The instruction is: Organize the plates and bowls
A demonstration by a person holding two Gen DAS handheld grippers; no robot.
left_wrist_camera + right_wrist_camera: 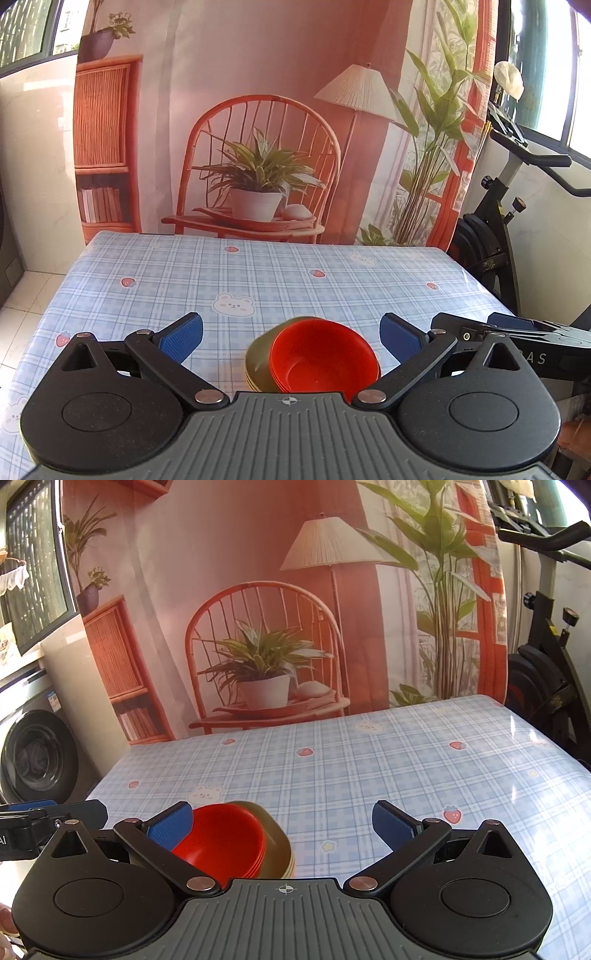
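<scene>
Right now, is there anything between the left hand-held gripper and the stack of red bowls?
Nothing visible. The left hand-held gripper is open, and the red bowls, nested on the olive plates, lie just ahead between its fingers. Only bare tablecloth surrounds them.

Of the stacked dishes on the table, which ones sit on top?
The red bowls sit on top, nested together inside the olive-green plates, which lie underneath on the table.
</scene>
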